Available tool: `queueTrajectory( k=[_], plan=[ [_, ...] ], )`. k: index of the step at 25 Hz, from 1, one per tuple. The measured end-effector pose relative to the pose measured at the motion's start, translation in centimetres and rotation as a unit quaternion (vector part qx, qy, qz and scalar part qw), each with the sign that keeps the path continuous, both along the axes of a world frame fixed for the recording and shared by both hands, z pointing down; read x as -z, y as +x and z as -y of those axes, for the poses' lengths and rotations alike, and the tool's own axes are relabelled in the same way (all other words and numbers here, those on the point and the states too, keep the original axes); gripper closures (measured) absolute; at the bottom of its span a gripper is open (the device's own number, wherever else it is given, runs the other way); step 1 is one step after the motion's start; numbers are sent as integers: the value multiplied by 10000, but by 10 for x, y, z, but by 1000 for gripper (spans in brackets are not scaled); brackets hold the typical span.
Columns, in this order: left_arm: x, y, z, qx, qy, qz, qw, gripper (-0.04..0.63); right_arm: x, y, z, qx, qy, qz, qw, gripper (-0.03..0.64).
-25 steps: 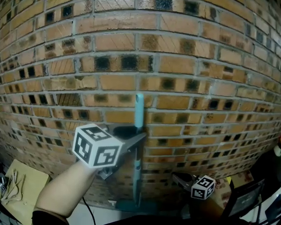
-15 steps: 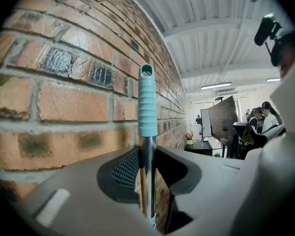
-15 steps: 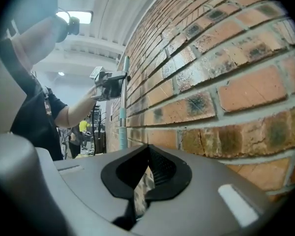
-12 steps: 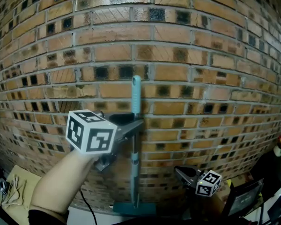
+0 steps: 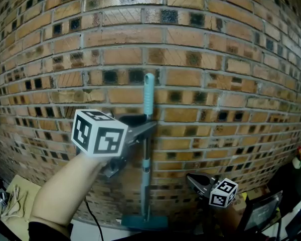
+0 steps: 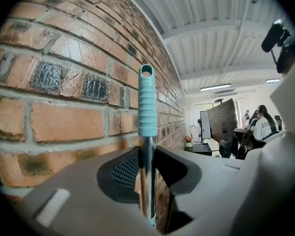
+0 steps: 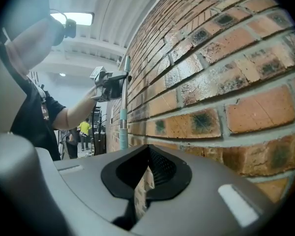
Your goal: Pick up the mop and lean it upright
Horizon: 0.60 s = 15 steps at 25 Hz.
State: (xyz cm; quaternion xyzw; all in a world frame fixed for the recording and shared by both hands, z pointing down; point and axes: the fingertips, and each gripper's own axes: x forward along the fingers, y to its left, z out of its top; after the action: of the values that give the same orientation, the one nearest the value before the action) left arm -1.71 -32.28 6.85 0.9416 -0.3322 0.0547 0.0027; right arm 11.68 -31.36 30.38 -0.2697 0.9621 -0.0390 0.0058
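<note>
The mop stands upright against the brick wall. Its teal grip is at the top, its metal pole runs down to the teal mop head on the floor. My left gripper is shut on the pole just below the grip; in the left gripper view the pole sits pinched between the dark pads, under the teal grip. My right gripper hangs low at the right, apart from the mop, shut with nothing in it. From there the mop shows further along the wall.
A beige board with pale cords lies at the lower left. A black cable hangs near the wall's foot. Dark furniture and a screen stand at the lower right. A seated person and monitors are further down the room.
The left gripper keeps its hold on the pole, and the mop has stayed upright at the wall. The head view has tilted a little. The right gripper has barely shifted.
</note>
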Motion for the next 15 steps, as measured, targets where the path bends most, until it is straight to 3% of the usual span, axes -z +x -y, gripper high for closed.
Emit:
queueTrajectory(
  k=[15],
  plan=[
    [-5, -5, -4, 19, -24, -18, 10000, 493, 64, 1, -5, -70, 273, 88, 9996, 603]
  ],
)
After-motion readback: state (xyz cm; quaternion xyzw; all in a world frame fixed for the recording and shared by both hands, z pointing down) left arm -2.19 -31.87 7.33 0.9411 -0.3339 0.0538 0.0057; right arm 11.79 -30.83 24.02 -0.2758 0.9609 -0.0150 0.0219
